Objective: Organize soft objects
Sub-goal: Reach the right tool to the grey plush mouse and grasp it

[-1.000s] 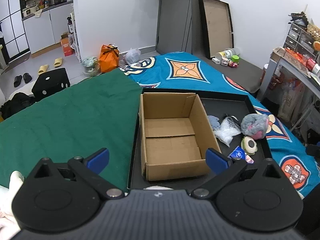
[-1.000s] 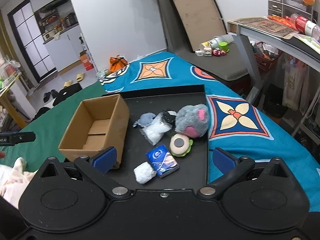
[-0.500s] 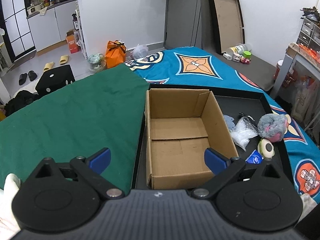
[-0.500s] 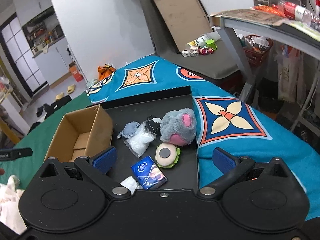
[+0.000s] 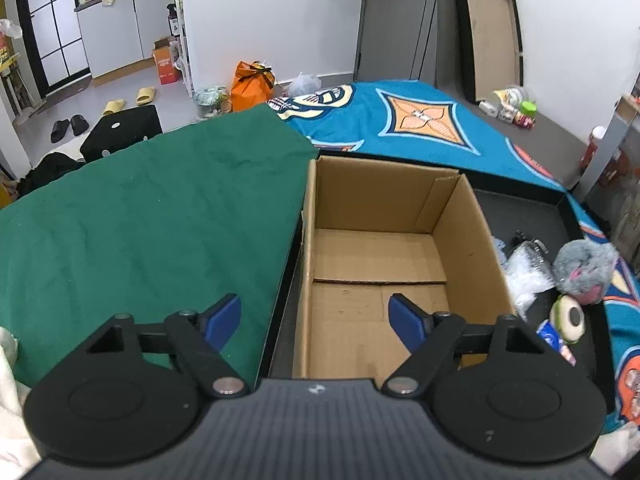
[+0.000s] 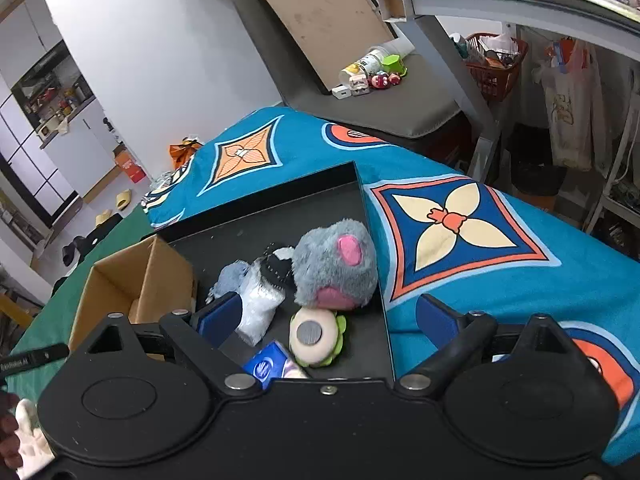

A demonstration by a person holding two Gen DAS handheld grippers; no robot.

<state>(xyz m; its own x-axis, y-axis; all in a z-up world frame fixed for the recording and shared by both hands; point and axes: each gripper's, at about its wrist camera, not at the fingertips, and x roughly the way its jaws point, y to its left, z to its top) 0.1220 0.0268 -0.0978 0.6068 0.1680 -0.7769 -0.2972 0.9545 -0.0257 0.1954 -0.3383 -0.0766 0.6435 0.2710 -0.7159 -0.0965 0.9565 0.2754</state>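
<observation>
Left gripper (image 5: 315, 322): spread, narrowing, nothing between; straddles the near left wall of the open brown cardboard box (image 5: 376, 264).
Right gripper (image 6: 326, 322): spread, narrowing, empty.
Toys: grey-and-pink plush (image 6: 335, 266) beside box.
Risk: closing early could nudge neighbouring bags.

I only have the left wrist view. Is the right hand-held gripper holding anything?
Observer: No. The right hand-held gripper is open. Its jaws have just been closing a little, with nothing pressed between them.
Operator: What lies ahead of it?
Observer: The grey plush and a round toy, both on the black tray.
Operator: Anything hidden behind the box wall?
Observer: A small blue-grey fluffy piece, right beside the clear bag.
</observation>
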